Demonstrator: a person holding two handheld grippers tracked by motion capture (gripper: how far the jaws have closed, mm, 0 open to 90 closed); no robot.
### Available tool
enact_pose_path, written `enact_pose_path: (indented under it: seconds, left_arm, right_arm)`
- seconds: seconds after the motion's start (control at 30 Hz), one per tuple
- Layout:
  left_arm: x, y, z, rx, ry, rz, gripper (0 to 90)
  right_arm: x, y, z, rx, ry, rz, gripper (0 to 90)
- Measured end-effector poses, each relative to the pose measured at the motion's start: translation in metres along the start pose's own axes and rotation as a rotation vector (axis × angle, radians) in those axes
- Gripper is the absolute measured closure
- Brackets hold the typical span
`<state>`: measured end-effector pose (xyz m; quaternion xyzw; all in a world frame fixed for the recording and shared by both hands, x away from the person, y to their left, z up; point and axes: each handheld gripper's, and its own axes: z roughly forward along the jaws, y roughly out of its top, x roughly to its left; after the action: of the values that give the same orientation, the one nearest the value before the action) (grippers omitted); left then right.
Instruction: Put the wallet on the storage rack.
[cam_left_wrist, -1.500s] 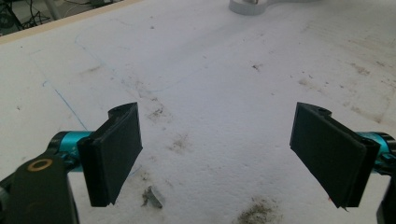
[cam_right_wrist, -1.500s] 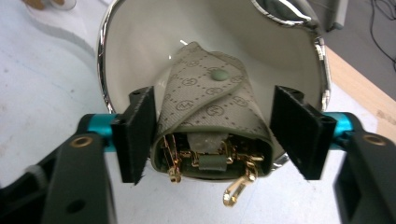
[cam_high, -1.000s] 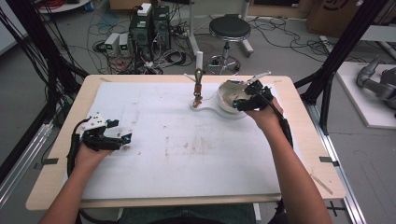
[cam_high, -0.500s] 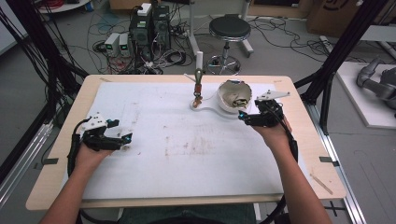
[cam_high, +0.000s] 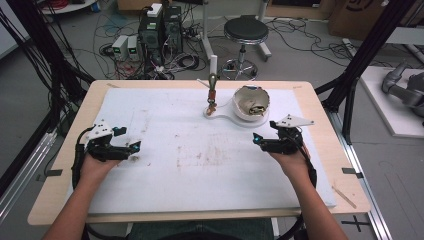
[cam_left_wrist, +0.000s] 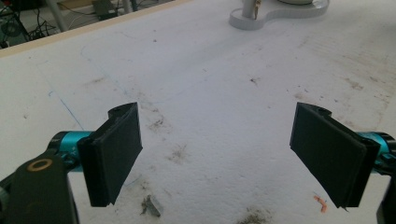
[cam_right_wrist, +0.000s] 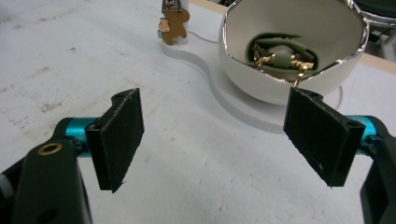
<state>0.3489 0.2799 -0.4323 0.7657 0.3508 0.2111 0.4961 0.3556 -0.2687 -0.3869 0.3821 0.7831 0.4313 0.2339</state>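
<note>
White bowl (cam_right_wrist: 289, 56) w/ jewellery, near open right tool (cam_right_wrist: 215, 140).

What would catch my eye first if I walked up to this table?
Probably the white egg-shaped bowl with a jagged rim at the far middle of the table, with gold-and-green jewellery lying inside. Beside it a little brown charm hangs on a small stand. Nearer the person, the left gripper and right gripper sit wide open and empty over the stained white mat.
</note>
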Motion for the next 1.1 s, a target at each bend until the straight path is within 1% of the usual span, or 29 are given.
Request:
enact_pose_path:
  seconds: [0.1, 0.17, 0.2, 0.23, 0.27, 0.3, 0.47, 0.6, 0.63, 0.7, 0.77, 0.97, 1.1]
  left_arm:
    - [0.000, 0.001, 0.001, -0.003, -0.001, -0.007, 16.5]
    - [0.000, 0.002, 0.003, -0.012, -0.008, -0.014, 16.5]
    - [0.000, 0.002, 0.004, -0.007, -0.009, -0.010, 16.5]
    - [-0.001, 0.002, 0.005, -0.009, -0.011, -0.013, 16.5]
    - [-0.002, 0.002, 0.006, -0.007, -0.013, -0.011, 16.5]
    - [-0.002, 0.002, 0.006, -0.001, -0.013, -0.008, 16.5]
    - [-0.003, 0.002, 0.006, -0.003, -0.015, -0.006, 16.5]
    - [-0.003, 0.002, 0.007, -0.005, -0.019, -0.007, 16.5]
    - [-0.003, 0.002, 0.007, -0.002, -0.017, -0.005, 16.5]
    - [-0.003, 0.002, 0.007, -0.003, -0.020, -0.003, 16.5]
    - [-0.003, 0.002, 0.007, -0.003, -0.024, -0.004, 16.5]
    - [-0.003, 0.003, 0.007, -0.009, -0.025, -0.001, 16.5]
    - [-0.004, 0.003, 0.007, -0.009, -0.024, -0.002, 16.5]
  right_arm:
    - [-0.002, -0.013, 0.001, -0.016, 0.015, 0.033, 20.7]
    - [-0.003, -0.021, 0.003, -0.008, 0.027, 0.057, 20.0]
    - [-0.005, -0.026, 0.003, -0.002, 0.032, 0.062, 19.7]
    - [-0.007, -0.027, 0.004, 0.013, 0.035, 0.067, 19.1]
    - [-0.007, -0.030, 0.003, -0.001, 0.035, 0.074, 19.1]
    - [-0.008, -0.031, 0.003, -0.018, 0.029, 0.074, 19.1]
    - [-0.010, -0.033, 0.003, -0.026, 0.021, 0.073, 19.1]
    - [-0.009, -0.034, 0.005, -0.017, 0.015, 0.066, 19.1]
    - [-0.009, -0.035, 0.005, -0.015, 0.015, 0.057, 19.1]
    - [-0.008, -0.034, 0.005, -0.007, 0.012, 0.058, 19.1]
    - [-0.008, -0.034, 0.004, -0.013, 0.006, 0.049, 19.1]
    - [-0.008, -0.035, 0.004, -0.012, 0.000, 0.052, 19.1]
    - [-0.008, -0.035, 0.005, 0.001, 0.004, 0.056, 19.1]
